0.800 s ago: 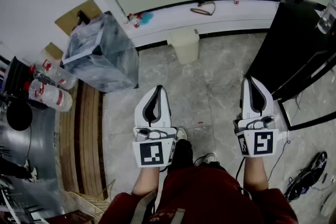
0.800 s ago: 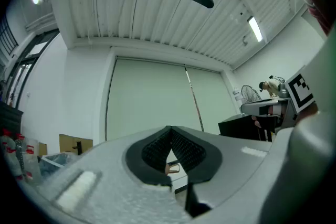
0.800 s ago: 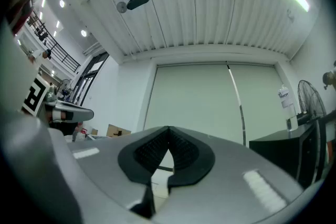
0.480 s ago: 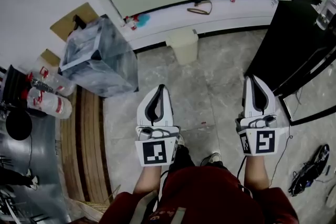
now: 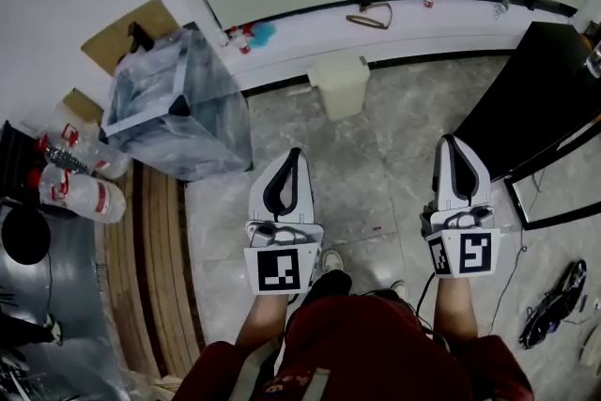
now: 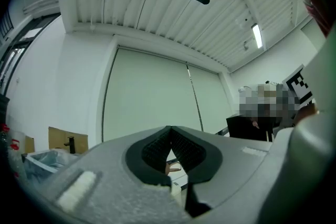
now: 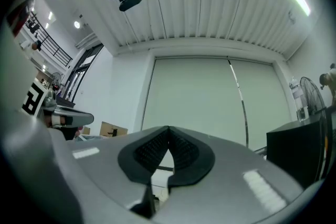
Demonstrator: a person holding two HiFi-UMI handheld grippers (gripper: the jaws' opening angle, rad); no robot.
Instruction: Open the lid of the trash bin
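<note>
Nothing of the task is done yet. The trash bin, a small cream one with its lid down flat, stands on the floor against the white ledge. It is at about one o'clock from my left gripper and ten o'clock from my right gripper, well apart from both. Both pairs of jaws are pressed together with nothing between them, and both point slightly upward into the room rather than at the bin. The whole job is left, as I judge it: step closer, bring one gripper down to the lid's edge, and lift it.

The floor is grey marbled tile, with a strip of wooden slats at nine o'clock. A large container lined with a clear plastic bag sits at eleven o'clock, with plastic bottles beside it. A black cabinet fills two o'clock, and cables lie at four. Pale panels close the far wall.
</note>
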